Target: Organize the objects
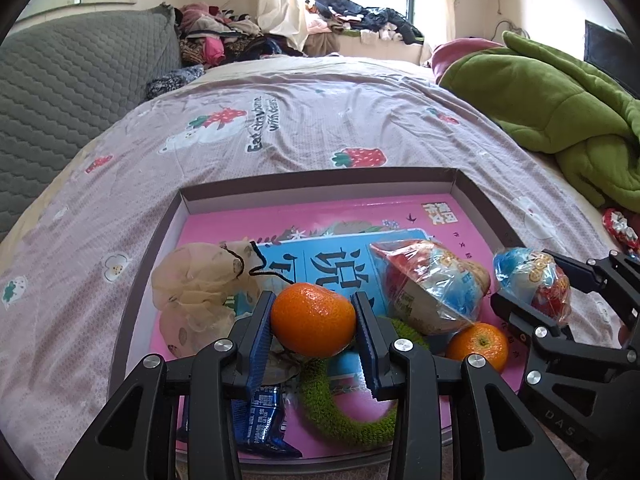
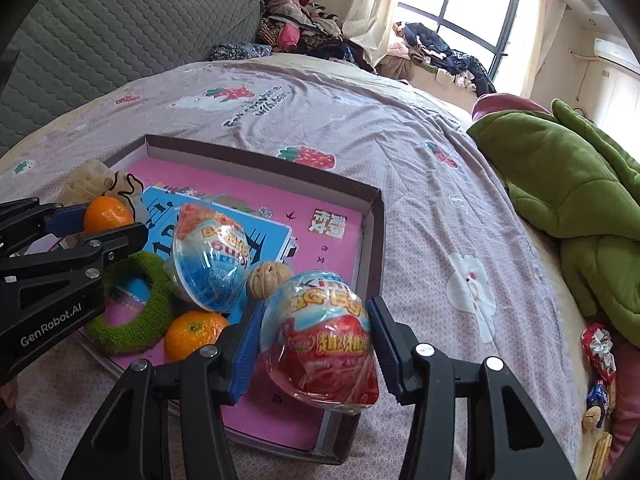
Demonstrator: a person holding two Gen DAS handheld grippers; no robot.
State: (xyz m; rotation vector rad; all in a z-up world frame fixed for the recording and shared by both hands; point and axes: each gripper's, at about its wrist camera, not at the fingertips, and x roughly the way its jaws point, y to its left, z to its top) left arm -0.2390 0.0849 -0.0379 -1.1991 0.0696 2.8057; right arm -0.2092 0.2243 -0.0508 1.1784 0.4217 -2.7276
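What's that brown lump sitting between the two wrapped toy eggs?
A walnut, in the box, between the lying egg and the egg in the right gripper. The right wrist view shows it best.

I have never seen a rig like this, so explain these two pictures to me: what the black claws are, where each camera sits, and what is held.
No robot here: a person holds two hand grippers, each with a fisheye camera looking along its fingers. In the left camera's picture, the left gripper clamps an orange. In the right camera's picture, the right gripper clamps a wrapped toy egg. Below them, a shallow box on the bed holds a second egg, another orange, a walnut and a green ring.
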